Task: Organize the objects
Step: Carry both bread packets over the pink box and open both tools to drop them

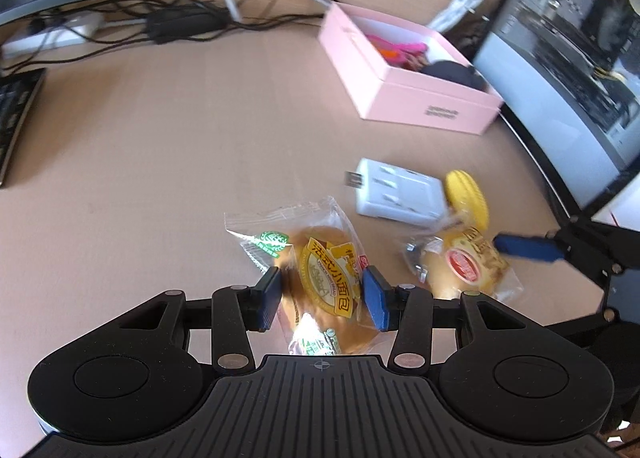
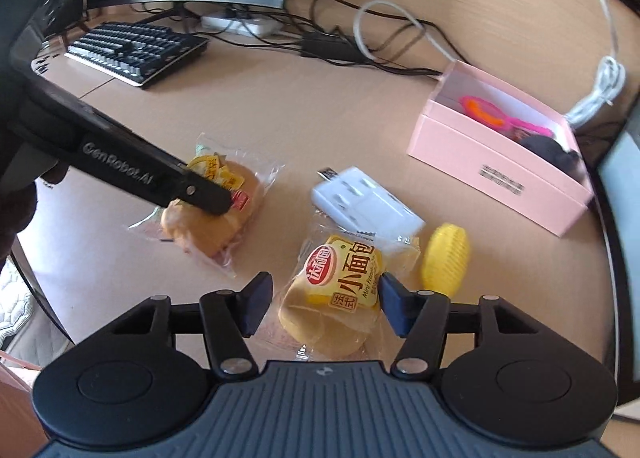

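Left to right across the light wooden desk point(image 2: 320, 114): a black keyboard point(image 2: 136, 48) is lying at far left, well apart from the work area. The left gripper point(image 1: 323, 296) is straddling a clear-wrapped bread roll with a yellow-and-gold label point(image 1: 324, 286); its 2 blue pads are pressing on the wrapper at both sides, about a third open, so the roll is judged held. In the right wrist view that roll point(image 2: 216, 210) is sitting left of centre under the black arm of the left gripper.

The right gripper point(image 2: 324, 306) is straddling a second clear-wrapped bread roll with a red-and-yellow label point(image 2: 340, 290). Its jaws are standing roughly half open; the right pad is meeting the wrapper edge while a gap is showing at the left pad, so no firm grip is judged yet. A white multi-socket plug adapter point(image 2: 368, 202) is lying just behind this roll, a round yellow ridged object point(image 2: 446, 260) just beside it to the right, and an open pink cardboard box point(image 2: 500, 174), already holding pink and dark items, is standing farther right.

To do this step well, each gripper is best centring its pads on the bun rather than loose film, squeezing gently, then lifting clear of the adapter before heading toward the box.
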Motion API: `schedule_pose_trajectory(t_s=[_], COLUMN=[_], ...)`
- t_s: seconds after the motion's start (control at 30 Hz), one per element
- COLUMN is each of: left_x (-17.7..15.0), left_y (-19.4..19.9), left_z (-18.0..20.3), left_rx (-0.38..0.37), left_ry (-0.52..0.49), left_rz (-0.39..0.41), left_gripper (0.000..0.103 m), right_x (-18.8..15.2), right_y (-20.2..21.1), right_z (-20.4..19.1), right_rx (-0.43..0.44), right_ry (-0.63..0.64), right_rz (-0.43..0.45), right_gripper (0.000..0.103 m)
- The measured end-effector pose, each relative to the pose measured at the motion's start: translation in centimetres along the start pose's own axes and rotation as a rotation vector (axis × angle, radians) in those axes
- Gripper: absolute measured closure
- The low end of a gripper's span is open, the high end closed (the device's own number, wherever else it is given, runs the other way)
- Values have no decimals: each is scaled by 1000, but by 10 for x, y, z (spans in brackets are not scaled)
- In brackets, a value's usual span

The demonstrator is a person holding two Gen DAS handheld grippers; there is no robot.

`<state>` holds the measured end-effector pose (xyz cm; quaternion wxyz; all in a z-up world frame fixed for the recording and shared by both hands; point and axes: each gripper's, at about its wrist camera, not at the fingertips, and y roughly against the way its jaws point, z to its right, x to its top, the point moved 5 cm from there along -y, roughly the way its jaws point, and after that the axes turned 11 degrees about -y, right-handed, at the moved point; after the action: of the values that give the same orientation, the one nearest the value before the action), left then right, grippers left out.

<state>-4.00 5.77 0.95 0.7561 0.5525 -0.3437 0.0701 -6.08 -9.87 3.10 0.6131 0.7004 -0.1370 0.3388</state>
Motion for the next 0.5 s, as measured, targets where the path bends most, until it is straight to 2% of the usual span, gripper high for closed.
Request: schedule_pose_trajectory(t_s=[0.07,0.1,0.27,0.37,0.43,0.47,0.5], left_x=[0,-1,-3,-1,-1,-1,-1], left_y=[-1,-1,-2,-3,-3,-4,-4], left_z=[6,9,18,18,19,19,19], left_rx=[-11,-16,-31,-36,-38,-40,-45], left_ry=[-12,-19,-50,-57,-70,-73,-72], left_rz=[-3,-4,-5,-11,-14,-12,-9], left_gripper=[54,54,54,54,54,54,54], right_x=[-2,-2,5,7,5,5,4], right_y=[5,7,4,-7,-16,-18,-17], right_z=[8,12,28,30,30,28,25], right_rx=[-10,-10,6,-14,-18,-2,16], right_ry=[-38,-69,-203,-224,-223,-219,-215], right_rz=[9,13,5,-4,-35,-50,-59], right_gripper=[21,18,18,18,27,42,49])
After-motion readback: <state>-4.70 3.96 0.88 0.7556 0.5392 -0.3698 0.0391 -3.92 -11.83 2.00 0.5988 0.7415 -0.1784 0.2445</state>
